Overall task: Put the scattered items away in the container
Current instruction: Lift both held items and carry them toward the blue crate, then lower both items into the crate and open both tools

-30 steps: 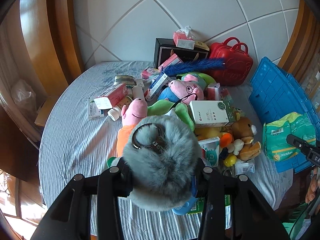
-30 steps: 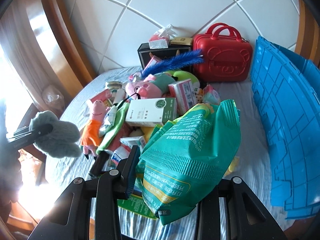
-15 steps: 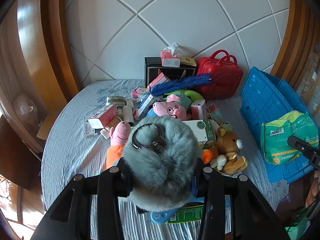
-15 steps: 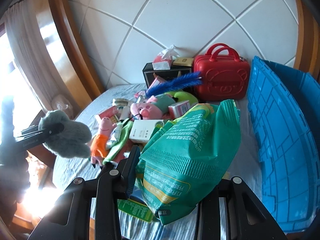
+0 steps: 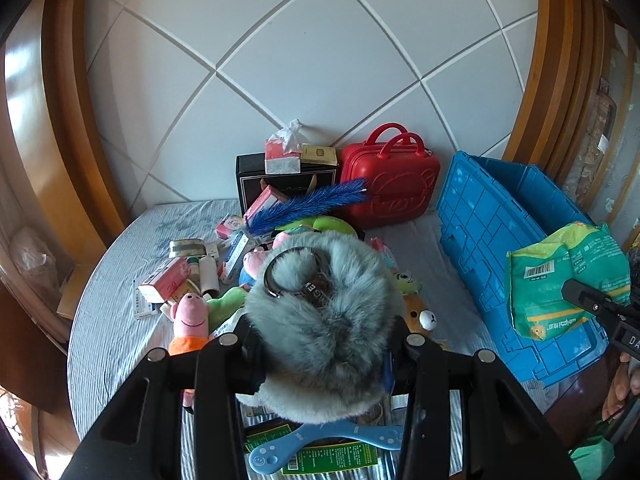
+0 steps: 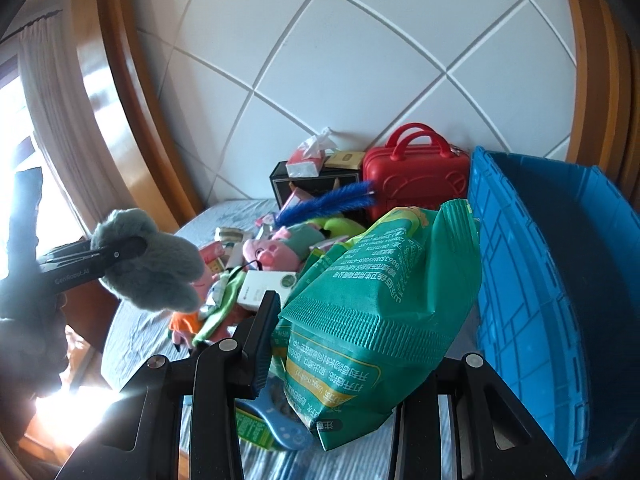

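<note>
While left tongs clamp grey pompom, right tongs clamp green packet.

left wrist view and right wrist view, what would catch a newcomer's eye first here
In the left wrist view, a fluffy grey-green fur pompom with a metal key ring fills the centre, clamped in the left gripper. In the right wrist view, a crinkly green plastic packet sits just as large in the right gripper. Behind both, a big blue plastic crate stands at the right of a bright heap of plush toys and boxes.
</note>
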`<action>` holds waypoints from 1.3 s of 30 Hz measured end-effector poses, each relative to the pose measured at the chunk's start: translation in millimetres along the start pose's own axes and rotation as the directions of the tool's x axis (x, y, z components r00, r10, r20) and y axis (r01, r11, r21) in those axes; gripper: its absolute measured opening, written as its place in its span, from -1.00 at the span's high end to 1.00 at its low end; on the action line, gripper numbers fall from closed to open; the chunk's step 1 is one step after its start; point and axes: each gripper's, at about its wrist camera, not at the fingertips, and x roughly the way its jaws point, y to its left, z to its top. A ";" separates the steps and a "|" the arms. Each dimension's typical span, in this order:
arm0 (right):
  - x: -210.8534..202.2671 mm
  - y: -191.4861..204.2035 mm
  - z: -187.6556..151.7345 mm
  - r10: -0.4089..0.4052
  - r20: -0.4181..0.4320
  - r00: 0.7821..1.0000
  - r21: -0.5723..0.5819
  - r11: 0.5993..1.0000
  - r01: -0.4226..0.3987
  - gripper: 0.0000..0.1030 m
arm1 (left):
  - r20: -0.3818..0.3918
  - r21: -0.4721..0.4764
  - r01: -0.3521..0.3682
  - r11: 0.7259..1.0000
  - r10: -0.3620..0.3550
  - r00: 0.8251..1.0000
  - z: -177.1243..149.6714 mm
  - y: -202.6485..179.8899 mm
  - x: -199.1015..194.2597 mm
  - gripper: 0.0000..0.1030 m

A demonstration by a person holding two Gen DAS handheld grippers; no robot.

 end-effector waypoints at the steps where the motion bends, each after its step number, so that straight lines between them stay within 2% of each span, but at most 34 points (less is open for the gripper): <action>1: -4.2 -5.4 1.0 -0.004 0.009 1.000 0.004 1.000 0.004 0.32 | 0.004 0.008 0.007 1.000 -0.007 1.000 3.4 -7.6 0.4 0.21; 16: -55.2 -93.6 10.2 -0.088 0.095 0.992 0.087 0.993 0.080 0.32 | 0.050 0.137 0.134 0.981 -0.142 0.989 58.5 -142.6 11.1 0.21; 24: -83.6 -142.8 14.4 -0.150 0.135 0.979 0.139 0.982 0.131 0.32 | 0.057 0.231 0.204 0.952 -0.222 0.973 81.9 -220.6 20.0 0.21; 30: -102.2 -181.0 10.2 -0.202 0.141 0.969 0.186 0.967 0.174 0.32 | 0.036 0.263 0.251 0.932 -0.269 0.962 95.7 -271.7 38.6 0.21; 39: -123.7 -236.1 -0.2 -0.282 0.135 0.950 0.265 0.934 0.239 0.32 | 0.014 0.327 0.293 0.898 -0.315 0.949 115.9 -344.0 62.0 0.21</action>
